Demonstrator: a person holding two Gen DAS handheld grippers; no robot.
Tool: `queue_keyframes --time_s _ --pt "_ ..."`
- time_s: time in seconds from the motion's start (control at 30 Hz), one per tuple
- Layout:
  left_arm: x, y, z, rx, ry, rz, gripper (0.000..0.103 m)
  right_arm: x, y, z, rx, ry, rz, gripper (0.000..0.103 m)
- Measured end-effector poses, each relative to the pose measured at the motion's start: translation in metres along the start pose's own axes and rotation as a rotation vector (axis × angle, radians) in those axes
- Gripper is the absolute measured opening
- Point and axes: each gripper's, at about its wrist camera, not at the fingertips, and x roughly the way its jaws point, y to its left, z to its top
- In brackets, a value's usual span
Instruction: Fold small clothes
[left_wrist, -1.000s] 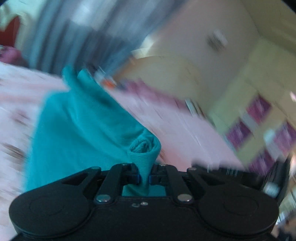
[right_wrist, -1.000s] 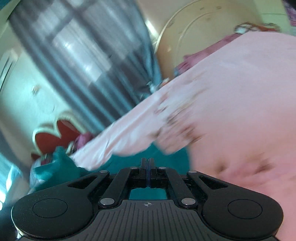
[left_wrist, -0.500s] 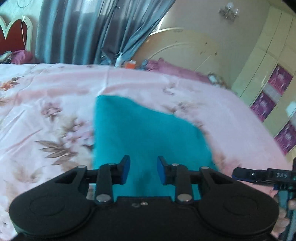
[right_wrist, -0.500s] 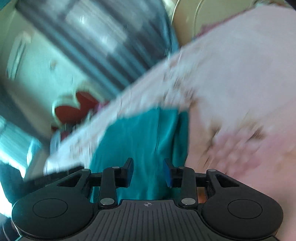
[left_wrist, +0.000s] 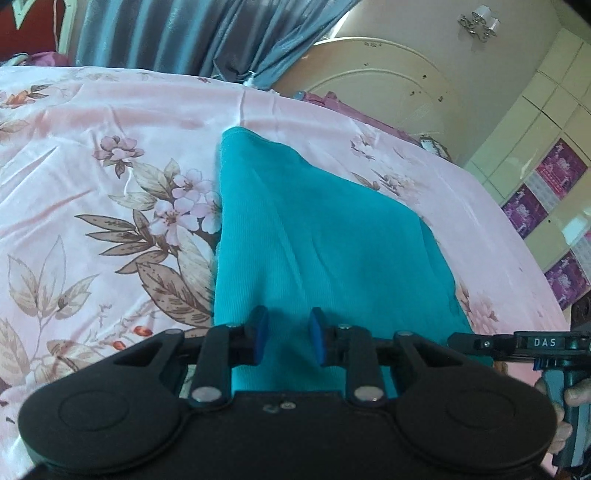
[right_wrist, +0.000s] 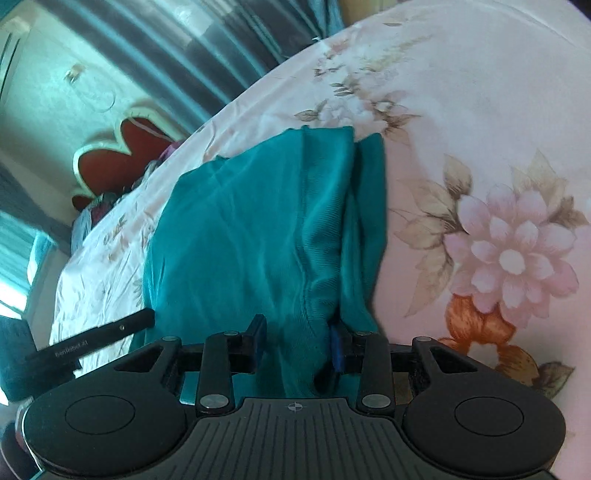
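A teal garment (left_wrist: 317, 236) is seen folded at frame centre, laid flat on the pink floral bedspread (left_wrist: 92, 166). The left tool (left_wrist: 287, 335) and right tool (right_wrist: 297, 342) are held spread apart over its near edge, gripping nothing

Teal ribbed garment (left_wrist: 317, 236) on a pink floral bedsheet (left_wrist: 92, 155); grey-blue curtains (left_wrist: 192, 33) behind

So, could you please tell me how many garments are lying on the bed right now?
1: a teal garment, folded over on the floral bedspread, just beyond both open hand-held grippers. Another piece could be hidden beneath it.
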Motion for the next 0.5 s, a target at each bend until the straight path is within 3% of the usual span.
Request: queue_keyframes --time_s 0.03,0.17,0.3,0.4,0.5 --pt "0.000 -0.001 0.002 0.007 0.003 -0.003 0.026 0.001 0.003 -0.001 -0.034 0.009 -0.008 0.009" --pt "-0.008 -0.009 0.007 0.057 -0.018 -0.037 0.023 -0.001 0.018 0.004 -0.113 -0.052 -0.054 0.009" --pt "-0.011 -0.031 0.013 0.132 -0.011 -0.075 0.025 -0.039 0.027 0.006 -0.159 -0.117 -0.064 0.008" --pt "0.014 -0.042 0.004 0.214 0.077 -0.014 0.024 -0.027 0.010 0.002 -0.138 -0.067 -0.107 0.009" --pt "0.013 -0.035 0.007 0.174 0.080 -0.048 0.024 -0.008 -0.002 -0.003 -0.096 -0.034 -0.105 0.009"
